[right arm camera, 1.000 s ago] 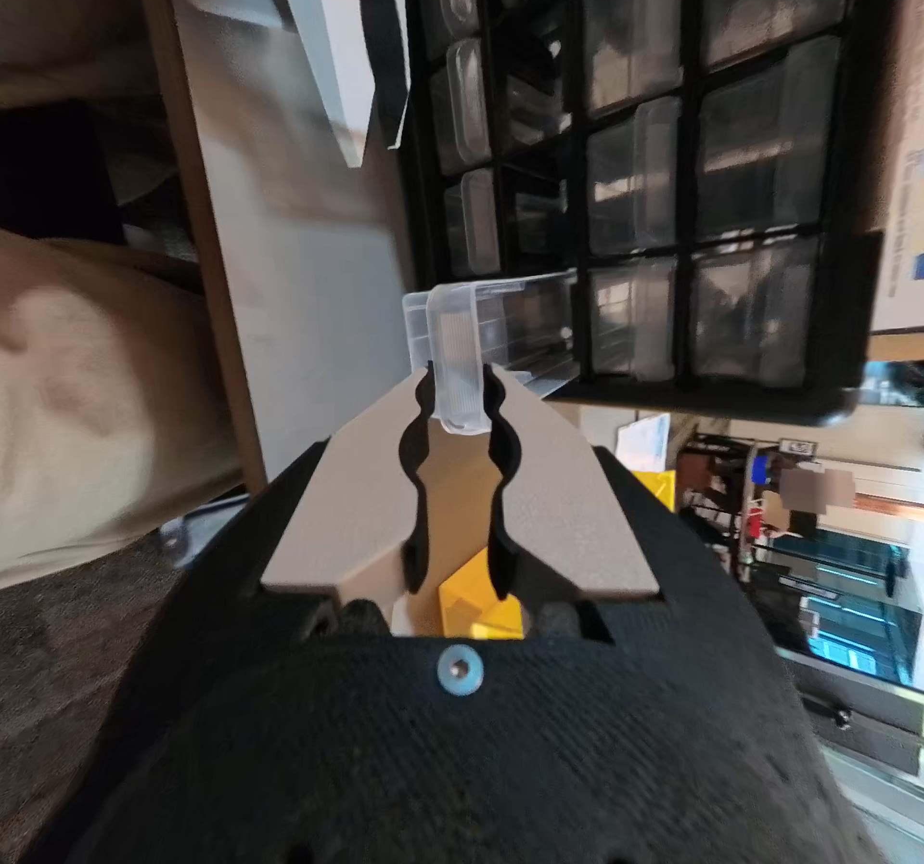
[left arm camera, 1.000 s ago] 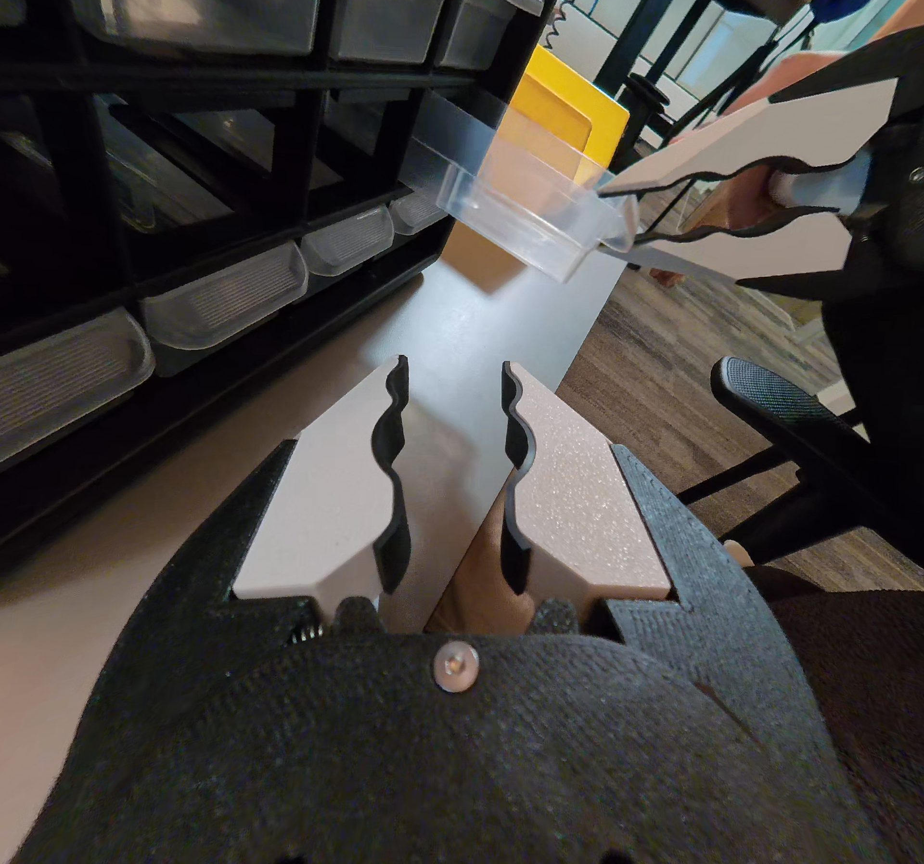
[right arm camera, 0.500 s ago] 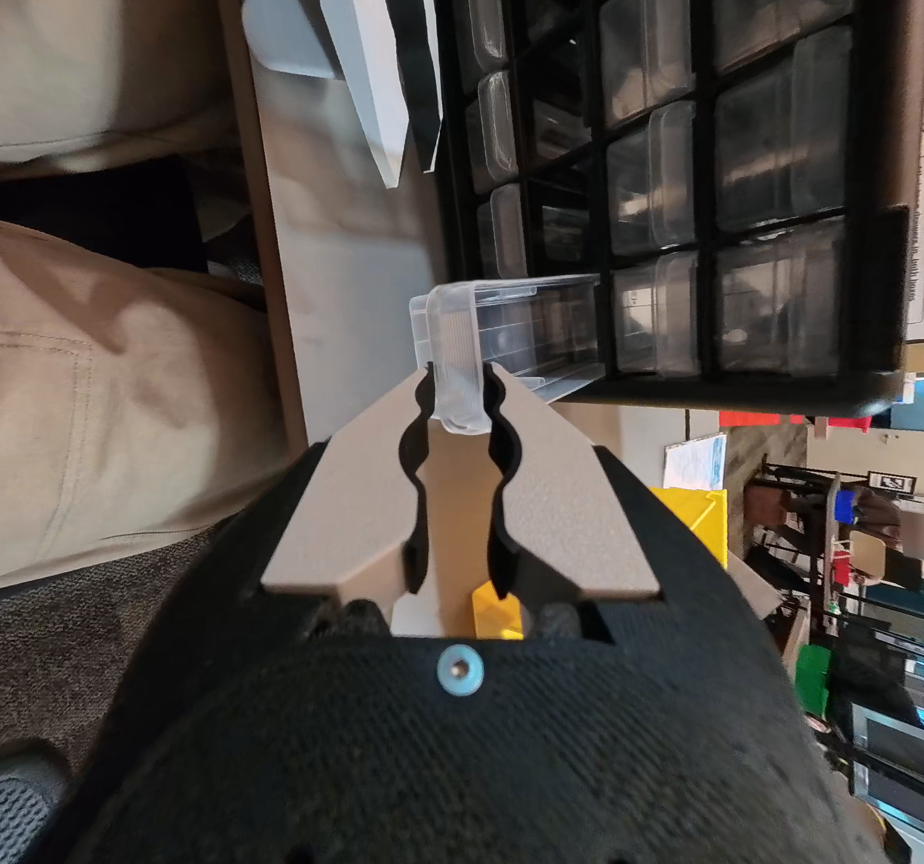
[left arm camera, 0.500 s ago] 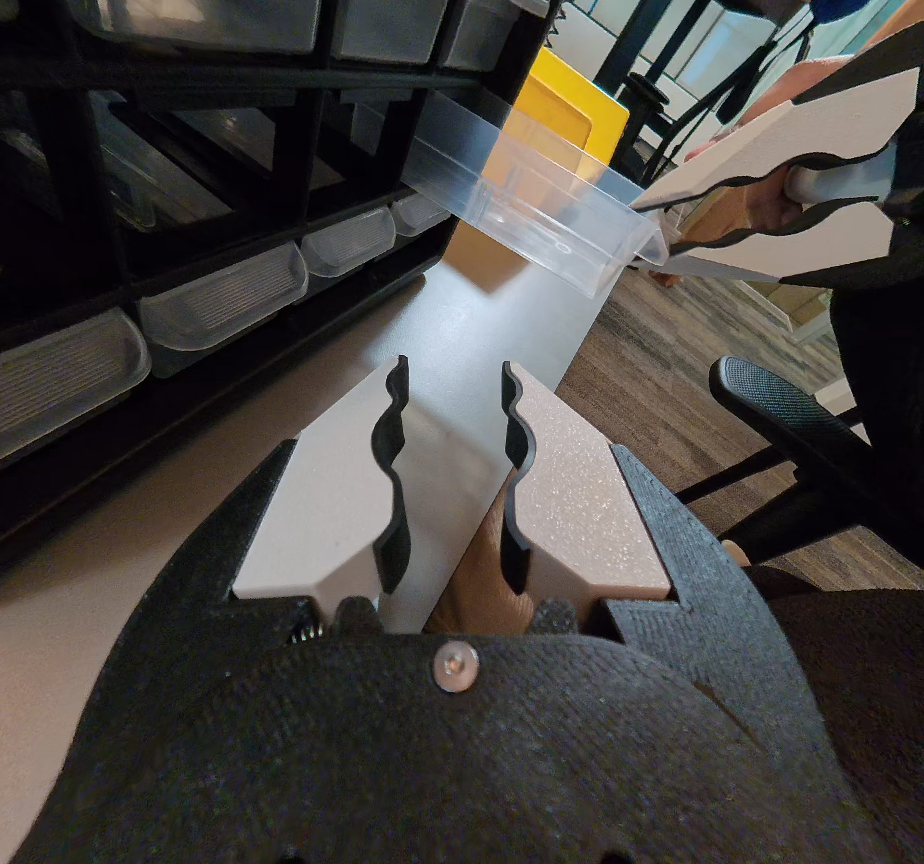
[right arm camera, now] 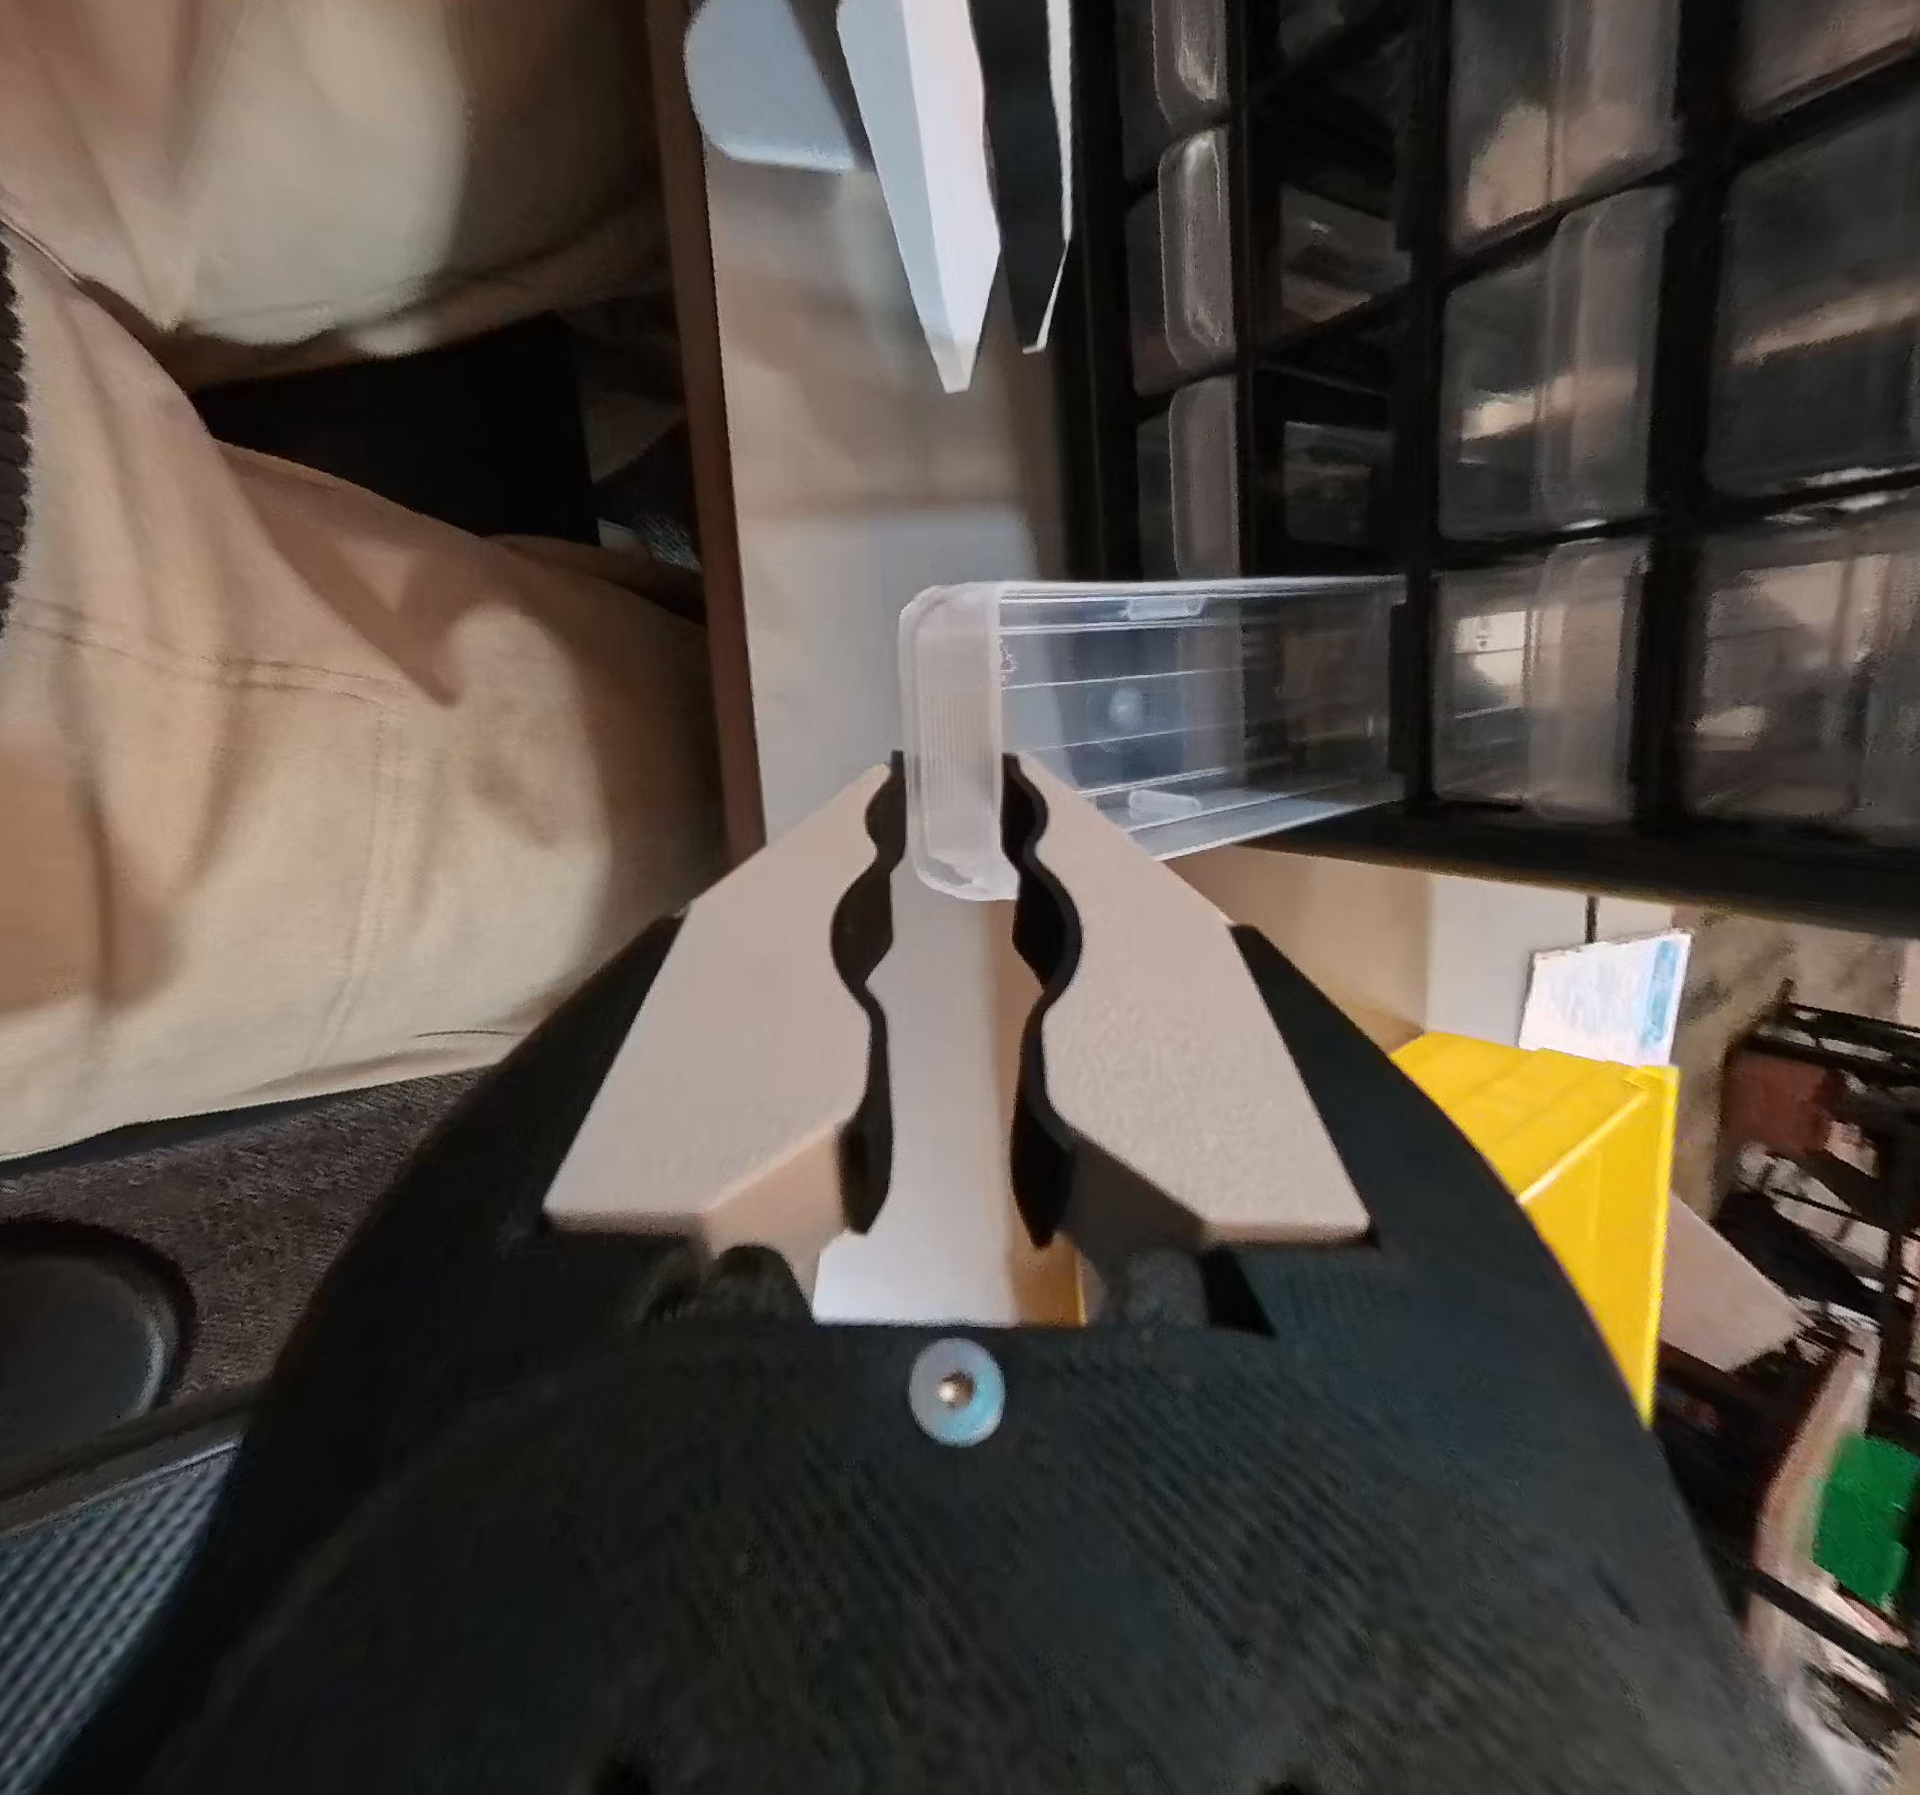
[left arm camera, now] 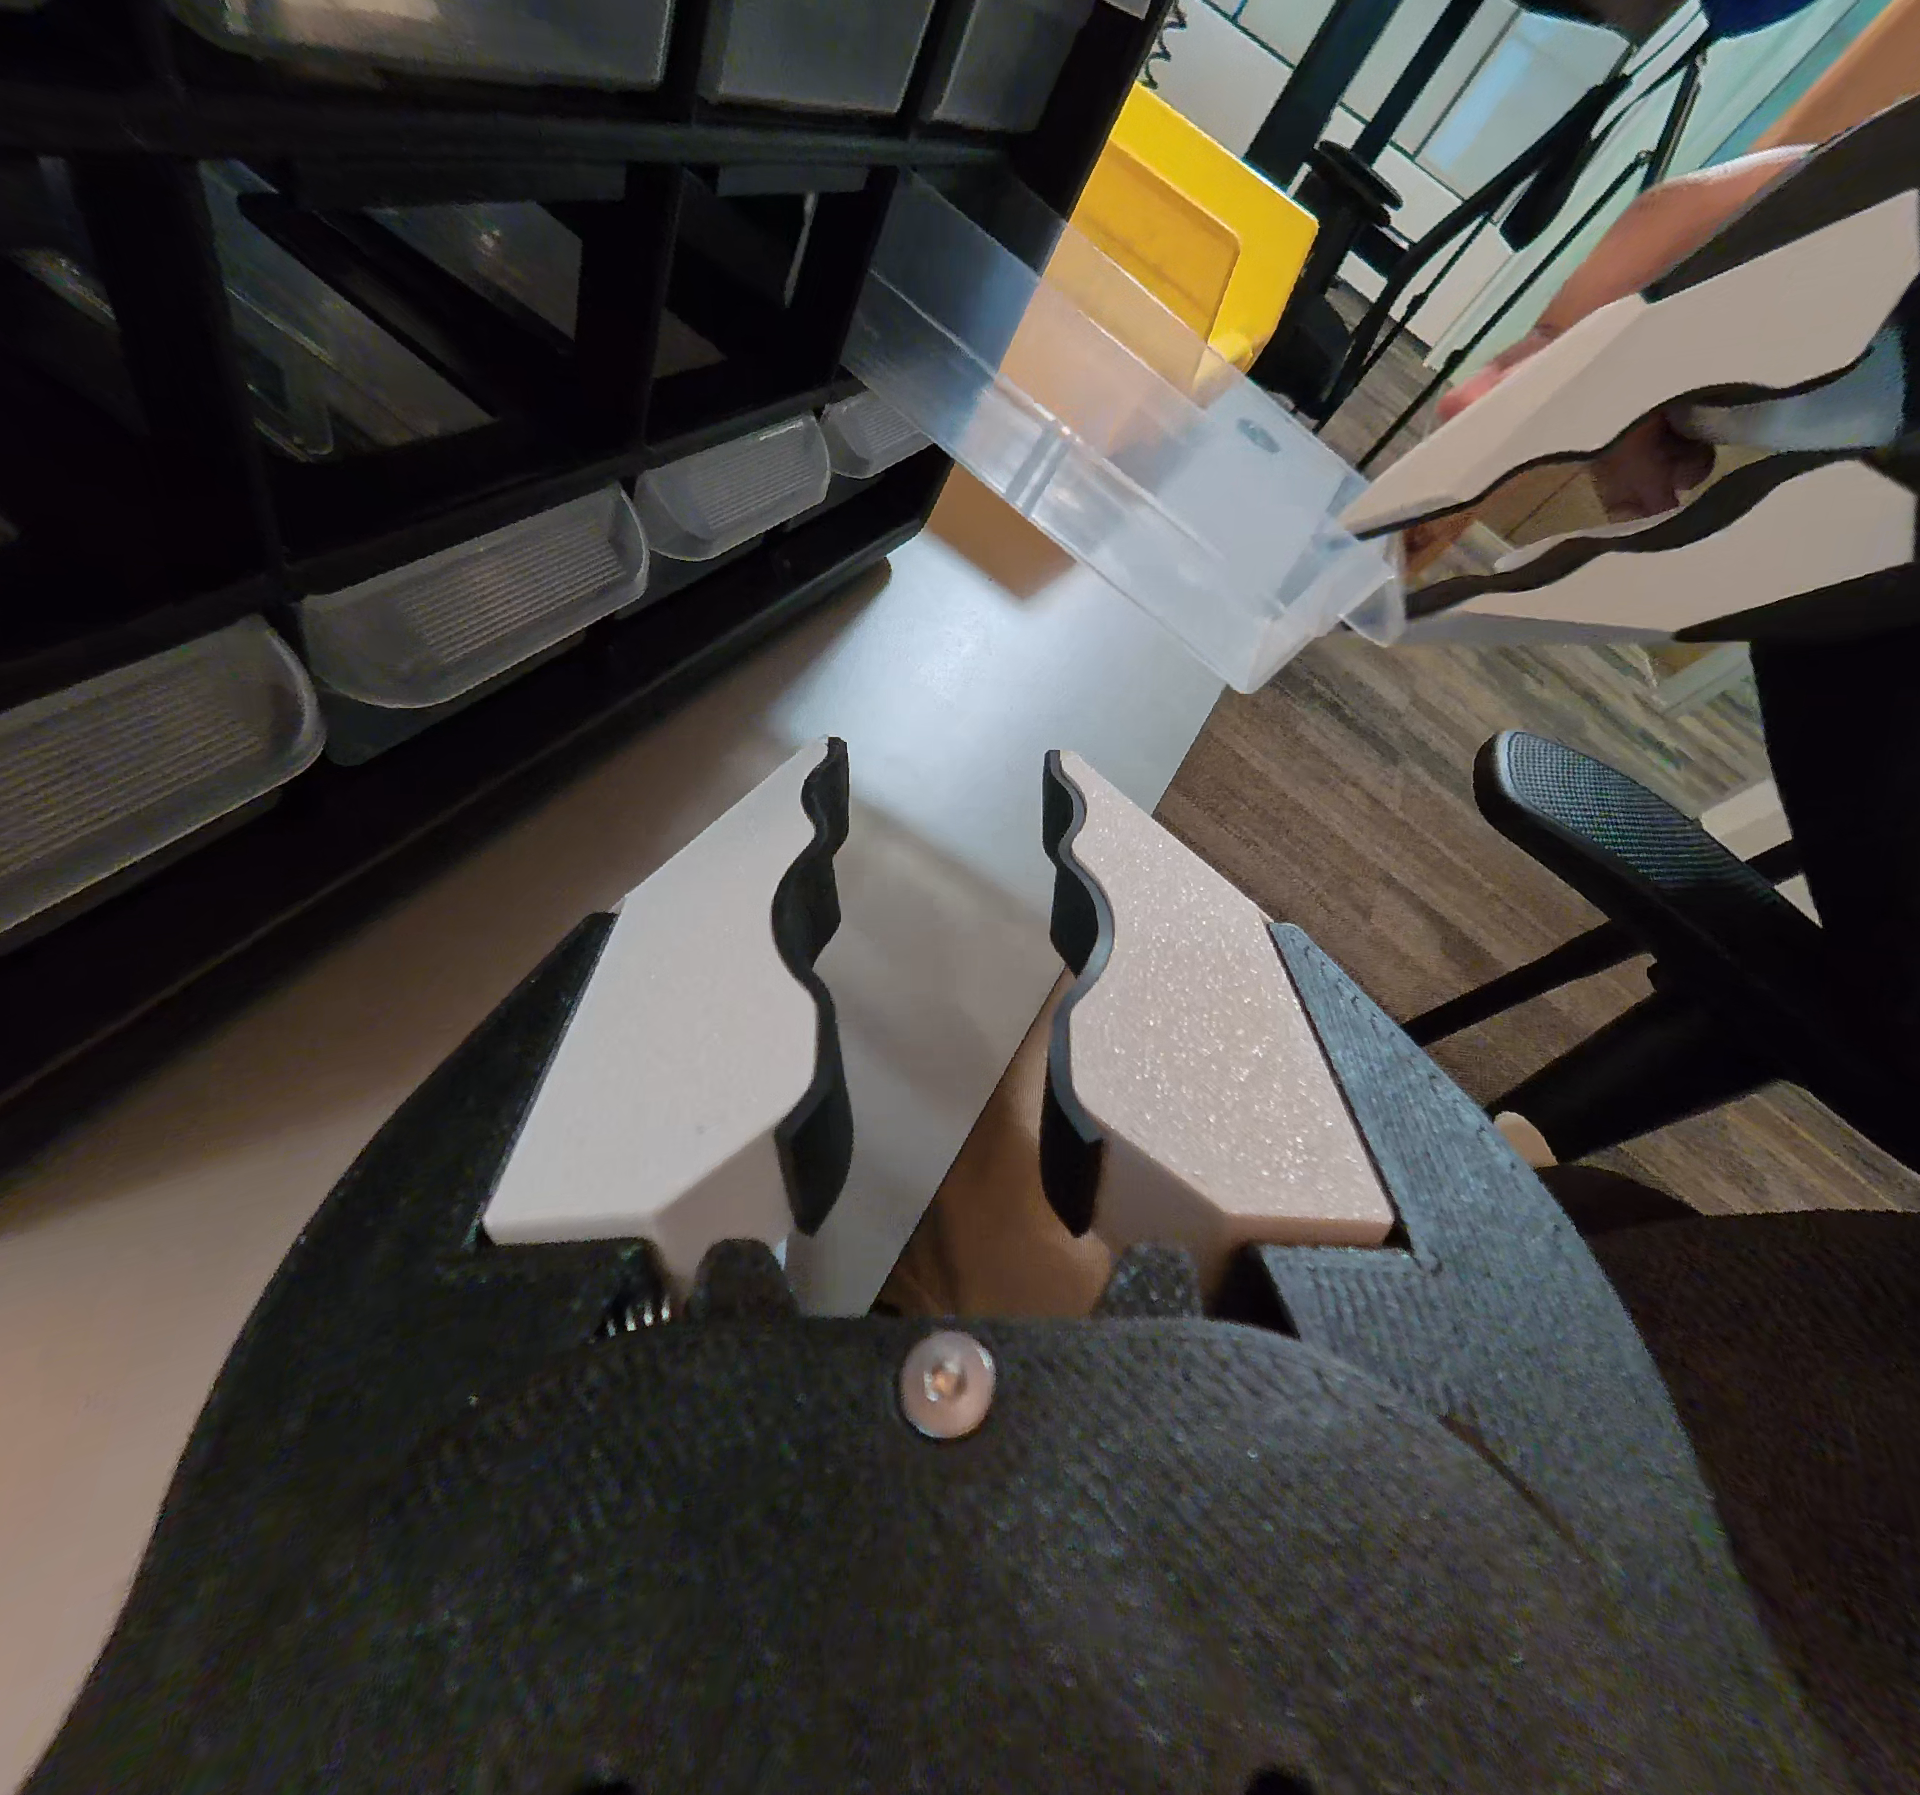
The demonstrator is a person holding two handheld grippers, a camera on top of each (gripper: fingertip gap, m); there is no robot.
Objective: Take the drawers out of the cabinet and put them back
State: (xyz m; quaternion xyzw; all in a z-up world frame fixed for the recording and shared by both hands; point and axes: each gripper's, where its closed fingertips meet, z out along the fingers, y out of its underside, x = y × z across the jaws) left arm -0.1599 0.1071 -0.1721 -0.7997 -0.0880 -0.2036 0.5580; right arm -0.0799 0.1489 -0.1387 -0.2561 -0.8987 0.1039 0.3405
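A black cabinet (left arm camera: 436,145) of clear plastic drawers stands on a pale table (left arm camera: 966,665); it also shows in the right wrist view (right arm camera: 1423,457). One clear drawer (left arm camera: 1122,457) sticks far out of its slot at the cabinet's right end. My right gripper (right arm camera: 951,784) is shut on this drawer's front handle (right arm camera: 954,758); the drawer body (right arm camera: 1195,706) still reaches into the cabinet. The right gripper also shows in the left wrist view (left arm camera: 1382,550). My left gripper (left arm camera: 940,769) is open and empty, low over the table in front of the bottom row of drawers; it also shows in the right wrist view (right arm camera: 987,353).
A yellow bin (left arm camera: 1174,228) stands beyond the cabinet's end; it also shows in the right wrist view (right arm camera: 1558,1163). A black office chair armrest (left arm camera: 1621,841) and wood floor lie past the table edge. A person's beige trousers (right arm camera: 291,706) are at the table edge.
The right gripper has pulled the clear drawer steadily farther out of the cabinet. The left gripper has stayed open and still.
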